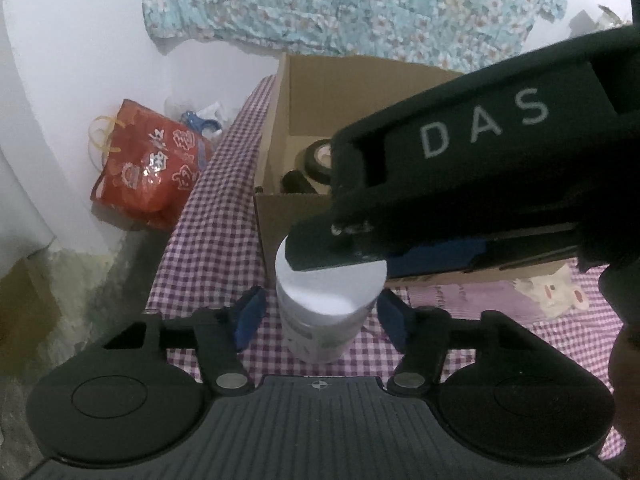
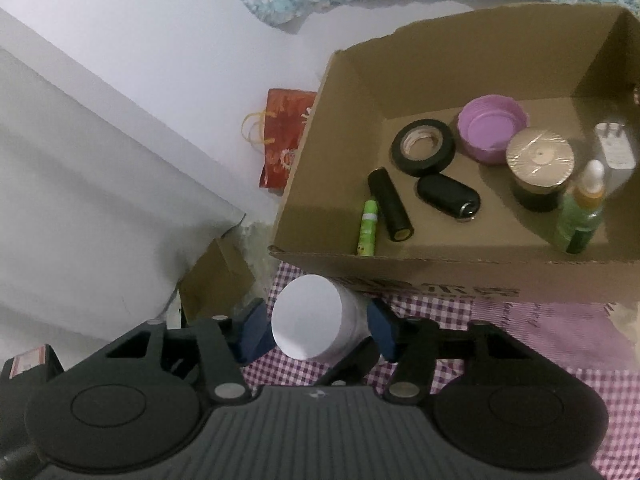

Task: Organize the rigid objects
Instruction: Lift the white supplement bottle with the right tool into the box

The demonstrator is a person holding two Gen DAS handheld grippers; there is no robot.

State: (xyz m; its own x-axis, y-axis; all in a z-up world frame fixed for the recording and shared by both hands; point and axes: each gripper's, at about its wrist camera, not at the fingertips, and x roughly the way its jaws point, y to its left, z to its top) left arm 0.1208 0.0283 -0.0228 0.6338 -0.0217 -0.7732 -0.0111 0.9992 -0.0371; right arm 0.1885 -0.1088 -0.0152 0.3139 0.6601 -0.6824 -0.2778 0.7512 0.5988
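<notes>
Nearest us, the white round-lidded plastic jar (image 1: 328,300) stands upright on the purple checked table (image 1: 208,248), between both pairs of fingers. Our left gripper (image 1: 320,316) brackets its body, pads half-spread, just clear. Our right gripper (image 2: 316,330) straddles the lid; whether it pinches, we cannot tell. Beyond lies the open brown cardboard box (image 2: 320,152).

A red gift bag (image 1: 146,164) with yellow cord handles stands on the floor against the white wall (image 1: 80,40). Floral turquoise fabric (image 1: 352,4) hangs behind. A purple checked cloth (image 1: 208,216) covers the surface.
</notes>
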